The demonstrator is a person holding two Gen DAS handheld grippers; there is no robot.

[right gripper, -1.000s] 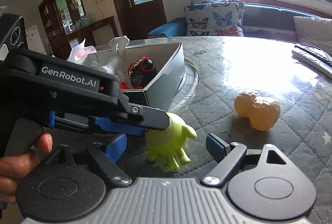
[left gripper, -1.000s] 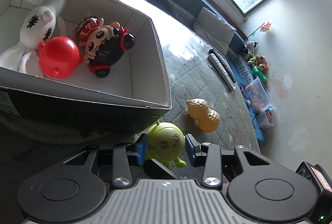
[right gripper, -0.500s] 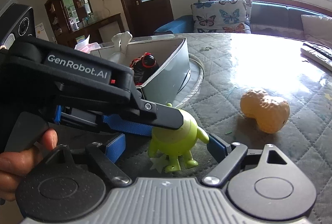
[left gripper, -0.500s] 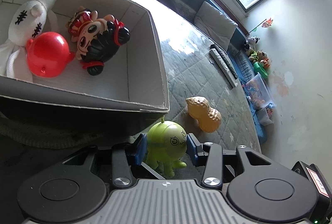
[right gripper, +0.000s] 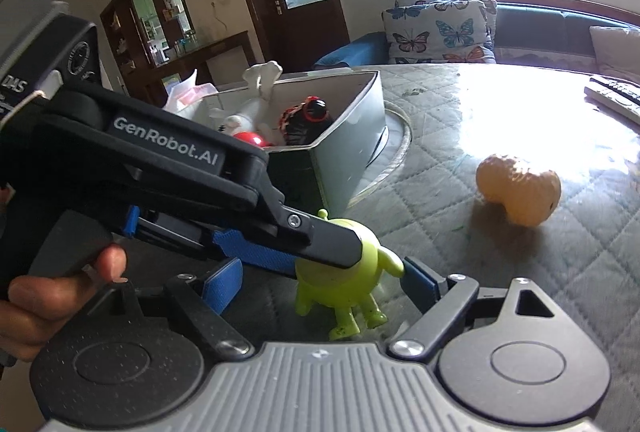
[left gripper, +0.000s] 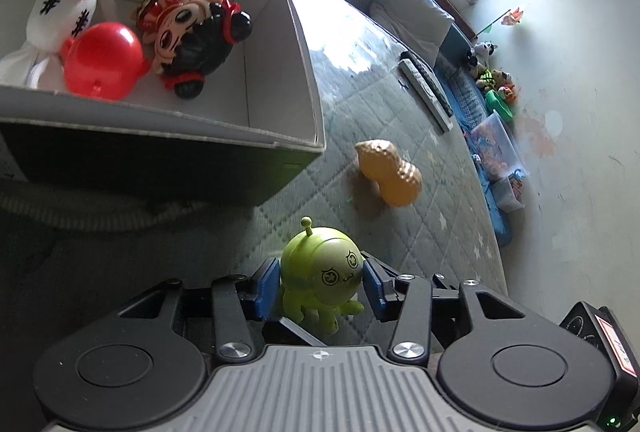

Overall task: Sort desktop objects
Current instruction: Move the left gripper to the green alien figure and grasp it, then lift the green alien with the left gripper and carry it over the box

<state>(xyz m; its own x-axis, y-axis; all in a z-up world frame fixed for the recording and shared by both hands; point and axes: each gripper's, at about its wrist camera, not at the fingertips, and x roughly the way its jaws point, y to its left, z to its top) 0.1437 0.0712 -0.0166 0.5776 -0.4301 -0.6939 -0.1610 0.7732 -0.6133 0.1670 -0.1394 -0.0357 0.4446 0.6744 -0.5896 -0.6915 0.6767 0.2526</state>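
— While the left gripper (left gripper: 320,282) has its fingers clamped on the green alien toy (left gripper: 322,274), how much sorting is done?

— Three toys lie in the white box (left gripper: 308,80): a white rabbit (left gripper: 64,4), a red ball (left gripper: 102,60) and a black-haired doll (left gripper: 192,36). The alien is lifted clear of the bench (right gripper: 500,264), just outside the box's near corner.

— What's left?

— I judge the alien goes in next, then the peanut toy (left gripper: 390,176), lying alone mid-bench. The right gripper (right gripper: 320,282) has its fingers wide, holding nothing.
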